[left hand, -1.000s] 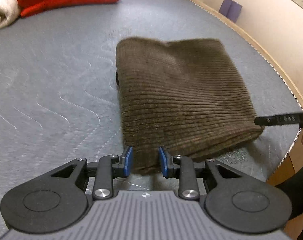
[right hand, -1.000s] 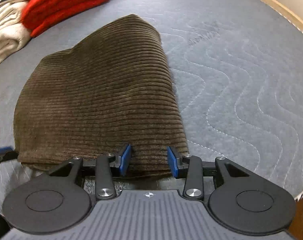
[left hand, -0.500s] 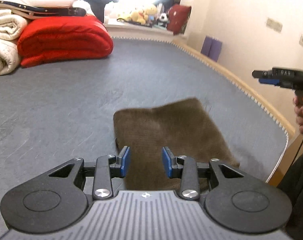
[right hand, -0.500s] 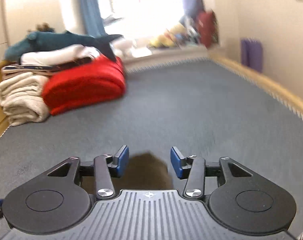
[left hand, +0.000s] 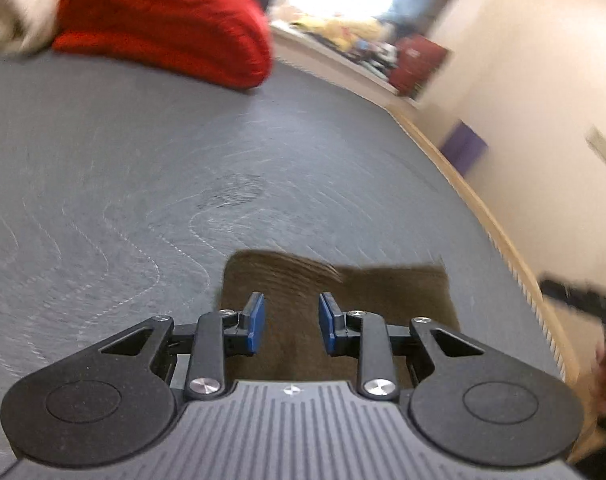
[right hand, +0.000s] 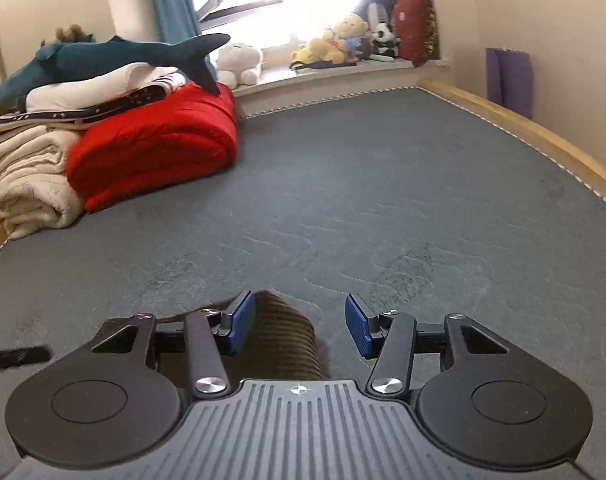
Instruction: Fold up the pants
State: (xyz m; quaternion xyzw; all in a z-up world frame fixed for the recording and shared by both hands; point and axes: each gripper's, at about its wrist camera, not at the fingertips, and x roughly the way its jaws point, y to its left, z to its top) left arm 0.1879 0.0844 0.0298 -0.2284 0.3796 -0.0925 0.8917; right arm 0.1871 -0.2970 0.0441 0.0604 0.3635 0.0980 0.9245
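The brown corduroy pants (left hand: 375,292) lie folded into a compact rectangle on the grey mattress (left hand: 143,168). In the left wrist view they sit just beyond and under my left gripper (left hand: 291,322), which is open and empty above them. In the right wrist view only a corner of the pants (right hand: 281,336) shows below my right gripper (right hand: 301,324), which is open and empty and lifted off the cloth. The other gripper shows blurred at the right edge of the left wrist view (left hand: 575,294).
A red folded blanket (right hand: 155,148) and cream towels (right hand: 27,184) are stacked at the mattress's far left, with a plush shark (right hand: 115,56) on top. A wooden bed edge (right hand: 543,136) runs along the right. Stuffed toys (right hand: 335,44) line the windowsill.
Both grippers have lifted and tilted up away from the folded pants, which now show only at the bottom of each view. The left wrist view is blurred by motion.
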